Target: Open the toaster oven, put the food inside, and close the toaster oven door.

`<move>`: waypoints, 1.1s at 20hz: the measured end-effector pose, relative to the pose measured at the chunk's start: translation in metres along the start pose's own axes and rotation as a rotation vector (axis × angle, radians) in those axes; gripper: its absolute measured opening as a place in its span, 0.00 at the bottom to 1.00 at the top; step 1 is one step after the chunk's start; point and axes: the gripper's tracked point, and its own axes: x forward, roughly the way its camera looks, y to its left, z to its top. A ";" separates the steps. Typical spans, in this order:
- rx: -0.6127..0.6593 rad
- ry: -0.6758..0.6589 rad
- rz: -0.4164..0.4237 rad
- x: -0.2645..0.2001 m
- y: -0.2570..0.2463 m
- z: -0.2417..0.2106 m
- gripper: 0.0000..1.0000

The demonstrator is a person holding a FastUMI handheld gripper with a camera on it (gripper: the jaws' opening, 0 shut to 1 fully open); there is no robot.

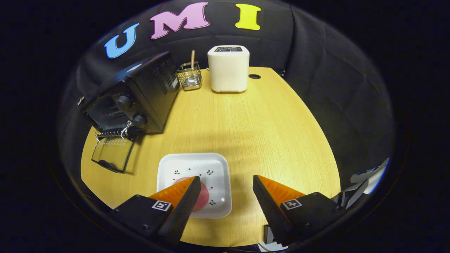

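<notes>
Done: toaster oven [132, 98] door [113, 153] down | Left: pink food [202, 198] on plate [195, 165], unloaded; door unclosed | claw [223, 188] spread wide, holding nothing, above plate on counter [267, 133]

The table [267, 133] carries everything. The gripper [226, 184] hangs over its near edge, fingers spread apart. The plate [214, 168] lies at their 11 o'clock, the food [203, 200] on it, part hidden by the left finger. The oven [130, 95] stands at 10 o'clock, door [111, 154] dropped open. The rack [190, 76] and toaster [228, 68] stand at 12 o'clock, rack to the left.
</notes>
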 end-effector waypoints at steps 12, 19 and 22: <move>-0.030 0.120 0.023 0.027 0.000 -0.039 0.67; 0.015 0.152 0.054 0.029 0.013 -0.048 0.33; 0.072 0.160 0.054 0.024 0.009 -0.047 0.24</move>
